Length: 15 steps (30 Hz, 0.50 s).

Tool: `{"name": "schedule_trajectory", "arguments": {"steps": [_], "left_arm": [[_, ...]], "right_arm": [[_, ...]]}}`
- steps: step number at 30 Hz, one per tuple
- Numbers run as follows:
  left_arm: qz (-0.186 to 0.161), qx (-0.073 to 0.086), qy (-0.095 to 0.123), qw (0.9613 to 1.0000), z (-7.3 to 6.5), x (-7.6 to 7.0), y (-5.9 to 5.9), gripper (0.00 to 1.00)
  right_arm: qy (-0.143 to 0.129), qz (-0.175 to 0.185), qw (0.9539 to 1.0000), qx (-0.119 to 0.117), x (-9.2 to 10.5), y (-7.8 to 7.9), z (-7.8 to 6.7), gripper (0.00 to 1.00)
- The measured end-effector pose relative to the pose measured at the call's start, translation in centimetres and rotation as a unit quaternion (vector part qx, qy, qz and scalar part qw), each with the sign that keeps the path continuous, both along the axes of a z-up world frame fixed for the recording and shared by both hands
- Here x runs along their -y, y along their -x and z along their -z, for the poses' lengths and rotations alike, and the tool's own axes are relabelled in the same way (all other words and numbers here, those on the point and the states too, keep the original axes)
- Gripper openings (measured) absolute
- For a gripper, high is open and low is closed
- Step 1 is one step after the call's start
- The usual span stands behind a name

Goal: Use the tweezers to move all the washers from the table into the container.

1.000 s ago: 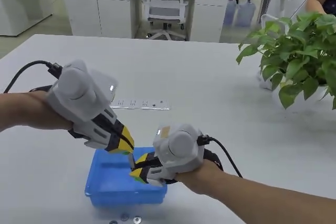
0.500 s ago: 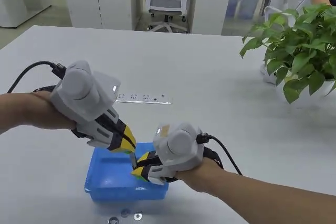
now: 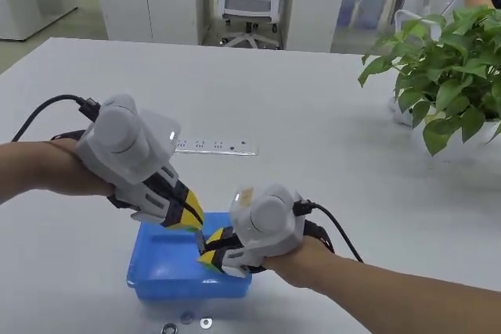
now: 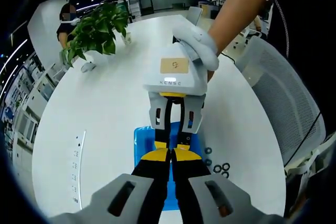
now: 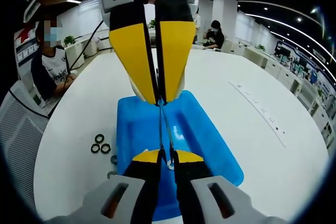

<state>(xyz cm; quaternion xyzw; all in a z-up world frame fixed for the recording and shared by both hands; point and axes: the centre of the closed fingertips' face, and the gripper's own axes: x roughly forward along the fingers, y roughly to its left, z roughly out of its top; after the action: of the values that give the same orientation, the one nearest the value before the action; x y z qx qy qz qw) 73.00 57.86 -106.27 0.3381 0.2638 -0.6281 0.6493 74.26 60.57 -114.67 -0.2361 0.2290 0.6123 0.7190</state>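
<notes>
Both grippers are nose to nose over the blue container. The left gripper has its yellow jaws pressed together on the back end of the tweezers. The thin steel legs run straight from there into the right gripper, whose jaws are squeezed in on them near the tips. Just off the right jaw tip sits what looks like a small silver washer, nipped in the tweezers and hanging above the container floor, so this reads as the drop step. The loose washers lie on the table well off to the left of the right jaws, just outside the container wall; a few are dark rings and a couple are silver. These should be featherweight, hard, flat and slick, and they could easily skate away or flick out if pinched on the face. Across the rim, one tweezer leg through the hole and one outside, looks like the best hold. The tweezers themselves are springy, so the squeeze belongs on the legs and should be gentle; easing the right jaws should let this washer fall. It could cling to a leg or bounce on the hard plastic, so I'd keep it low.
</notes>
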Motion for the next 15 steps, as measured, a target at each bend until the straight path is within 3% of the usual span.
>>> {"name": "schedule_trajectory", "arguments": {"steps": [15], "left_arm": [[0.0, 0.007, 0.0, 1.0, -1.4, 0.0, 0.8, 0.05]], "right_arm": [[-0.006, -0.001, 0.9999, 0.012, 0.2, 0.6, -1.6, 0.11]]}}
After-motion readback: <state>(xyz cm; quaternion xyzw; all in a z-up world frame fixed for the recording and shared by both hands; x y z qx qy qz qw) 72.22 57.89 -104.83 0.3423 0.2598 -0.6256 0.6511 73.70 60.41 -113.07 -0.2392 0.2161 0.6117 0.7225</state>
